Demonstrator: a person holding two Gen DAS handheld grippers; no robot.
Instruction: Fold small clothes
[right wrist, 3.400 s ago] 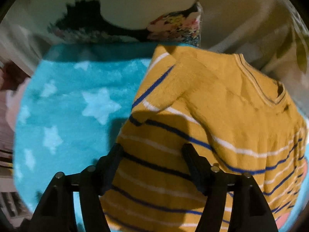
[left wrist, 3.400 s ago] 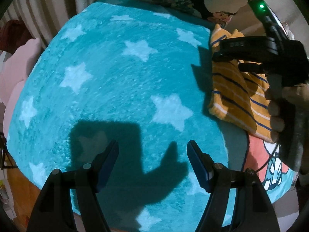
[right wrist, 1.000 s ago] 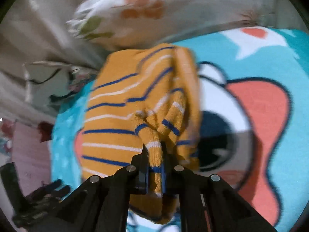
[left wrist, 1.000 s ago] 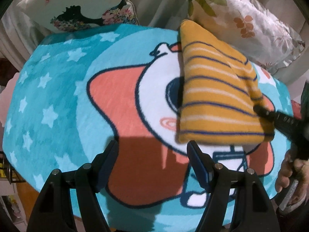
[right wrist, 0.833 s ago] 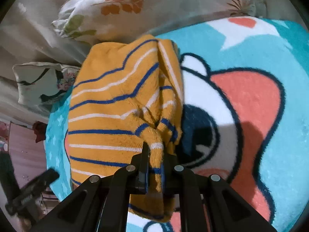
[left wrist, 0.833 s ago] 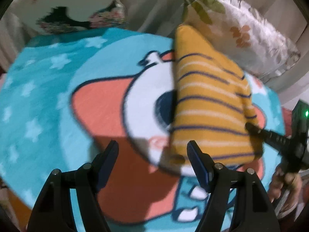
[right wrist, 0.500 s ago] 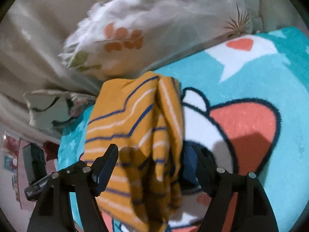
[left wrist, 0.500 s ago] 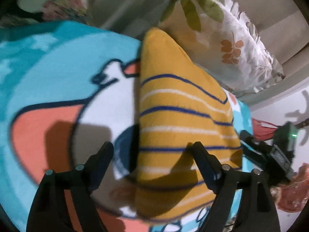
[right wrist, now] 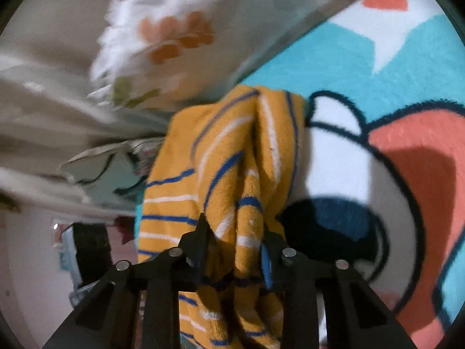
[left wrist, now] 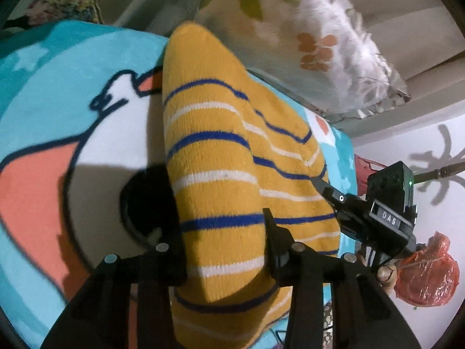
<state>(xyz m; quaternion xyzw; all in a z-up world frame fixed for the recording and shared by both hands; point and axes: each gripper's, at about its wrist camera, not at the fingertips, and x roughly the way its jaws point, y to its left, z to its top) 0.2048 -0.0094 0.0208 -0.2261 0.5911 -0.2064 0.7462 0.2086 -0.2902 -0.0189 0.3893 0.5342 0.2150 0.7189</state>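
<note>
A mustard sweater (left wrist: 221,133) with blue and white stripes lies folded lengthwise on the cartoon blanket (left wrist: 58,93). My left gripper (left wrist: 222,238) straddles its near folded edge; the jaws are closing and fabric fills the gap, touching both pads. From the right side, my right gripper (left wrist: 363,212) reaches onto the same sweater. In the right wrist view the sweater (right wrist: 221,157) is bunched into ridges. My right gripper (right wrist: 235,238) is closing on one ridge, which sits pinched between its fingers. A person's fingers show under the right gripper's handle.
A white pillow (left wrist: 305,37) with orange leaves lies just behind the sweater, seen blurred as the pillow (right wrist: 174,37) in the right wrist view. A floral cushion (left wrist: 58,8) sits at the back left. A red plastic bag (left wrist: 427,276) lies past the blanket's right edge.
The left gripper swung right from the bare blanket onto the sweater and narrowed around its edge. The right gripper let go of its pinched fabric, opened wide, then narrowed on a ridge again.
</note>
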